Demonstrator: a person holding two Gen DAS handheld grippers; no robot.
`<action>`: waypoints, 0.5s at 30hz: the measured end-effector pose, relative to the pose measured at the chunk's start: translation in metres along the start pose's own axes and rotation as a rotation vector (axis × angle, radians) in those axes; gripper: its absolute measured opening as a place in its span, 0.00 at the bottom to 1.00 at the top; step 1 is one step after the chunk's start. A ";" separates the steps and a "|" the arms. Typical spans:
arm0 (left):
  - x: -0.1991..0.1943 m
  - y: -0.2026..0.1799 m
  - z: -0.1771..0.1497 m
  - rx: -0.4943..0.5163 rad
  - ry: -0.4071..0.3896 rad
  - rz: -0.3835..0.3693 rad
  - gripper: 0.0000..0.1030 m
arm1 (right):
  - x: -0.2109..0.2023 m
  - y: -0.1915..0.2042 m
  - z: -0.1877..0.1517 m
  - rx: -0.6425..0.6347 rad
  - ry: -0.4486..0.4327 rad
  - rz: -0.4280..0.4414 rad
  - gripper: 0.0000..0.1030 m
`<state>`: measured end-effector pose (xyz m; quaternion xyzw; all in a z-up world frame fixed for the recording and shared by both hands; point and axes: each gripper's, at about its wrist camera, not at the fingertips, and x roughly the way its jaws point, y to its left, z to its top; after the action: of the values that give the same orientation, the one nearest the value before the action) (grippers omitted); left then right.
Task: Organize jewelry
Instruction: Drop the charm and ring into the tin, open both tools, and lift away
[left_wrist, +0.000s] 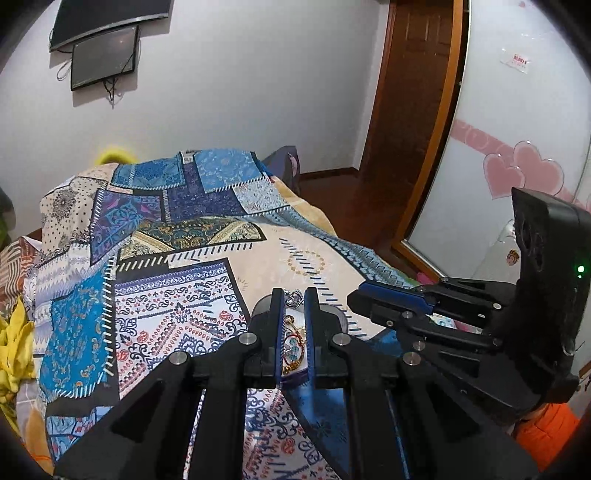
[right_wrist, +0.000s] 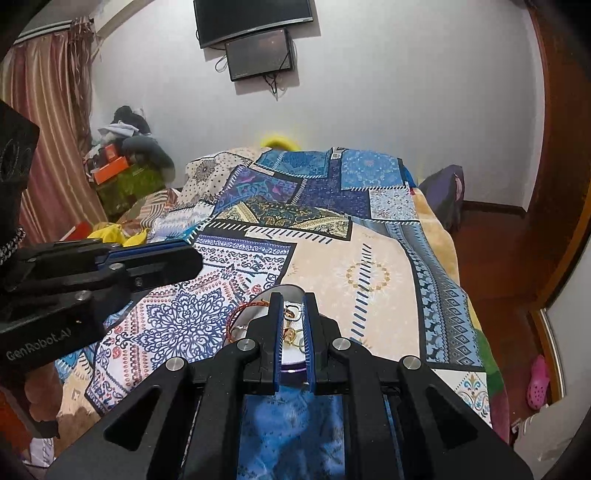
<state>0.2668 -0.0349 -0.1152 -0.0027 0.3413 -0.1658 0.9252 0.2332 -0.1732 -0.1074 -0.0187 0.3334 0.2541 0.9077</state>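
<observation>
The round grey-rimmed jewelry dish (right_wrist: 291, 290) on the patchwork-quilted bed (left_wrist: 177, 295) is largely covered in both wrist views by the black gripper bodies, so its full outline cannot be made out. Between the narrowly parted jaws of the left gripper (left_wrist: 294, 301) only a strip of tangled gold and red-thread jewelry (left_wrist: 293, 343) shows; the single pieces are too small to tell apart. The same holds between the jaws of the right gripper (right_wrist: 294, 304), where a few gold rings (right_wrist: 291, 334) blur together. The dark wall-mounted screen (right_wrist: 255, 20) is cut off by the top edge.
</observation>
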 end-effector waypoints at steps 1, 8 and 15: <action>0.004 0.001 0.000 0.000 0.009 -0.002 0.08 | 0.004 0.000 0.000 0.000 0.008 0.000 0.09; 0.043 0.008 -0.007 0.003 0.092 0.004 0.08 | 0.032 -0.005 -0.008 0.013 0.081 0.002 0.09; 0.067 0.012 -0.017 -0.002 0.154 0.003 0.08 | 0.045 -0.015 -0.018 0.039 0.141 0.011 0.09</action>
<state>0.3069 -0.0427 -0.1719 0.0096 0.4116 -0.1637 0.8965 0.2589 -0.1693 -0.1513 -0.0170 0.4018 0.2503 0.8807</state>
